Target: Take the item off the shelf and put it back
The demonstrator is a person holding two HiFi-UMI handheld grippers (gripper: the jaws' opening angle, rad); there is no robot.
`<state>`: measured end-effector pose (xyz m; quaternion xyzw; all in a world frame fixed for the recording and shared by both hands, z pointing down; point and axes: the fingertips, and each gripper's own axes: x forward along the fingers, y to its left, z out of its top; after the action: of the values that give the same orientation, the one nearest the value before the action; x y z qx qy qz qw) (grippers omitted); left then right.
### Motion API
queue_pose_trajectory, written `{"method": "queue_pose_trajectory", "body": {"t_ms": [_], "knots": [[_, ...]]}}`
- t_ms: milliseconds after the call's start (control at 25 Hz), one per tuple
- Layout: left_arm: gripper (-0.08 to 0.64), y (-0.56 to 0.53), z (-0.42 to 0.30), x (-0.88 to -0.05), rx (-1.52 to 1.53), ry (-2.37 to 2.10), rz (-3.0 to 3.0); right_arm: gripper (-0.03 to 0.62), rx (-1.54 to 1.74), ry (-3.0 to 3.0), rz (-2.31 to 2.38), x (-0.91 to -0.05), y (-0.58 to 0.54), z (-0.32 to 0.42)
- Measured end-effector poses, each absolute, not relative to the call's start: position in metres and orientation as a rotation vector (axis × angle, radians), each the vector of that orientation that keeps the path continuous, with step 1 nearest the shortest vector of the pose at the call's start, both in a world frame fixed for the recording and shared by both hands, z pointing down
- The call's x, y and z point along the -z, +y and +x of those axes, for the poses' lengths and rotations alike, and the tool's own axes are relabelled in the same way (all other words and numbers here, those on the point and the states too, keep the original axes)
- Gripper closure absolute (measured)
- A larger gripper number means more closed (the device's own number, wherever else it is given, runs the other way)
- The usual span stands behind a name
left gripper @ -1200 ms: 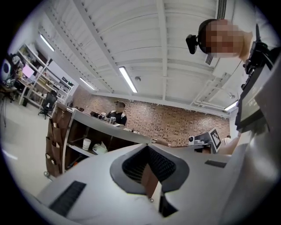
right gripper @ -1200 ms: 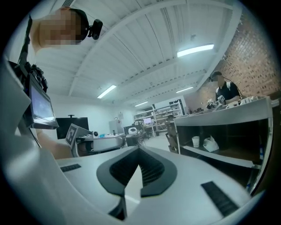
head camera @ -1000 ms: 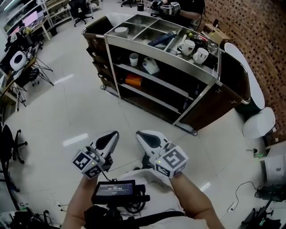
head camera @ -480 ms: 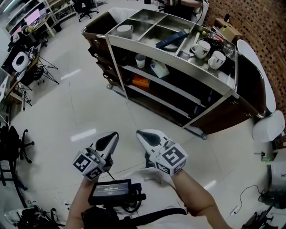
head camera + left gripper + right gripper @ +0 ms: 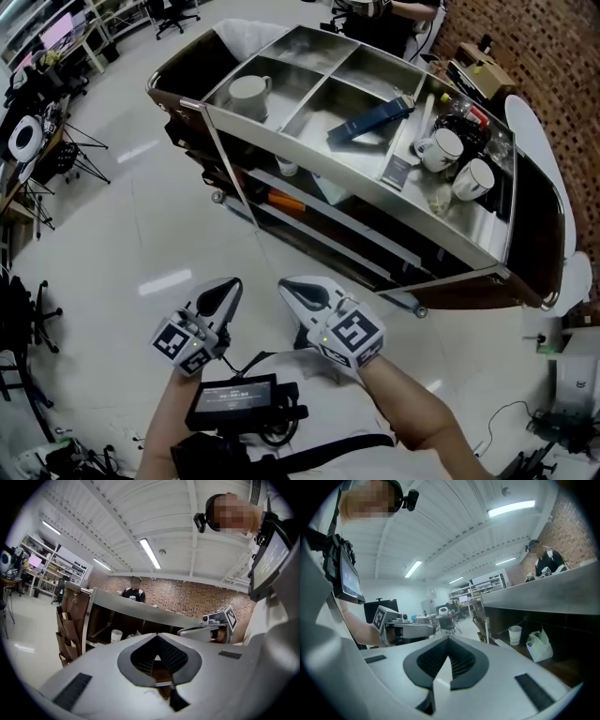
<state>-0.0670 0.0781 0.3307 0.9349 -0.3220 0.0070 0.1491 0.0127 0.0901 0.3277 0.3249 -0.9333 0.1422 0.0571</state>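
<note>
A steel-topped shelf cart [image 5: 309, 173] stands ahead of me. On its middle shelf are a white paper cup [image 5: 288, 169], a white bag [image 5: 539, 646] and an orange box [image 5: 285, 201]. The cup also shows under the top in the right gripper view [image 5: 514, 634] and the left gripper view [image 5: 116, 635]. My left gripper [image 5: 228, 286] and right gripper [image 5: 292, 286] hang side by side over the floor, short of the cart. Both are shut, with nothing between the jaws.
The cart's top compartments hold a white jug [image 5: 247, 97], a blue box [image 5: 368, 123] and two white mugs [image 5: 441, 150]. A person [image 5: 133, 592] stands behind the cart. Desks and office chairs [image 5: 37, 141] line the left, a brick wall [image 5: 553, 66] the right.
The cart has come closer and now fills more of the head view, seen more from above. Both grippers have kept their place side by side and stayed shut.
</note>
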Motion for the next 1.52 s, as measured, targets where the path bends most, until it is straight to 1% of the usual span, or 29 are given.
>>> {"method": "queue_pose_trajectory", "body": {"t_ms": [160,320,560,680,760,920,960,1000,1040,1200,1320,1400,1520], "knots": [[0.56,0.03,-0.066,-0.342,-0.038,-0.915,2.699,0.588,-0.444,-2.778,1.009,-0.341,0.049,0.018],[0.56,0.001,-0.068,-0.35,-0.063,-0.836,2.706,0.588,-0.425,-2.657,1.154,-0.36,0.013,0.029],[0.56,-0.038,-0.089,-0.375,-0.141,-0.713,2.725,0.586,-0.297,-2.454,1.331,-0.389,-0.037,0.032],[0.56,-0.053,-0.096,-0.375,-0.165,-0.647,2.727,0.584,-0.223,-2.442,1.263,-0.4,-0.053,0.018],[0.56,-0.06,-0.099,-0.374,-0.166,-0.634,2.722,0.58,-0.239,-2.477,1.216,-0.408,-0.063,0.01],[0.56,-0.066,-0.105,-0.382,-0.162,-0.644,2.714,0.575,-0.323,-2.446,1.311,-0.42,-0.087,0.016],[0.56,-0.064,-0.103,-0.382,-0.156,-0.629,2.707,0.519,-0.321,-2.413,1.333,-0.425,-0.093,0.019],[0.56,-0.062,-0.101,-0.382,-0.151,-0.614,2.7,0.419,-0.314,-2.371,1.352,-0.432,-0.099,0.022],[0.56,-0.06,-0.1,-0.383,-0.147,-0.607,2.693,0.345,-0.307,-2.327,1.372,-0.439,-0.106,0.025],[0.558,-0.061,-0.105,-0.393,-0.133,-0.65,2.668,0.226,-0.39,-2.223,1.537,-0.46,-0.141,0.043],[0.559,-0.063,-0.109,-0.396,-0.084,-0.688,2.635,0.179,-0.554,-2.162,1.677,-0.484,-0.179,0.056],[0.56,-0.059,-0.108,-0.394,-0.067,-0.694,2.611,0.179,-0.596,-2.109,1.709,-0.506,-0.198,0.059],[0.56,-0.054,-0.108,-0.395,-0.04,-0.754,2.567,0.179,-0.566,-2.064,1.739,-0.523,-0.218,0.069]]}}
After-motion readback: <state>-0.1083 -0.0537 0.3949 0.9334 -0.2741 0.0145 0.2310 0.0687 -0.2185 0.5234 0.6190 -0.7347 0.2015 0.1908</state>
